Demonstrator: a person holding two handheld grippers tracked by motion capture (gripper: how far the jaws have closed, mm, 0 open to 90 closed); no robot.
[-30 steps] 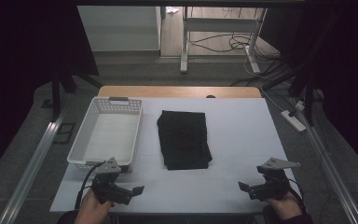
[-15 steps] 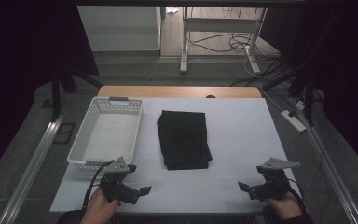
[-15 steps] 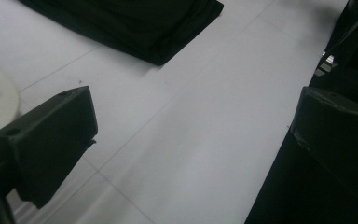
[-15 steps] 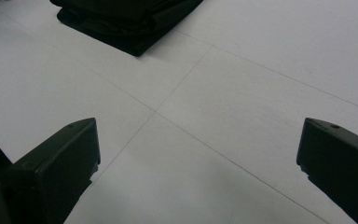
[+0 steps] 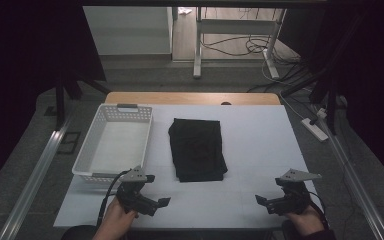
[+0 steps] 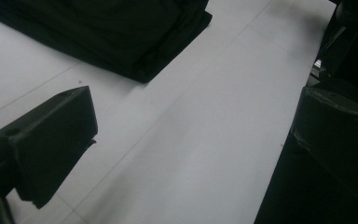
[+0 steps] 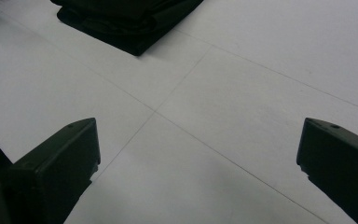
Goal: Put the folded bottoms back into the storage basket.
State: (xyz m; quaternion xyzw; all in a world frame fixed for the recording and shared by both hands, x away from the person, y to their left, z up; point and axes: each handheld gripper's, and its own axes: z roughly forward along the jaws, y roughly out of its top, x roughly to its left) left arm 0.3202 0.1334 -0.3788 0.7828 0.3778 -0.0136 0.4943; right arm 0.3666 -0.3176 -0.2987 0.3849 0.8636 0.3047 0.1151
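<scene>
Two grippers sit low over the white table, both with jaws spread wide and nothing between them. My left gripper hovers at about seven o'clock from the folded black cloth, near its corner; my right gripper waits at about five o'clock, farther off. That cloth lies flat mid-table, just beside the white basket, apparently not touching it.

Black tool in each hand — grey three-cornered plates, trailing cables.
</scene>
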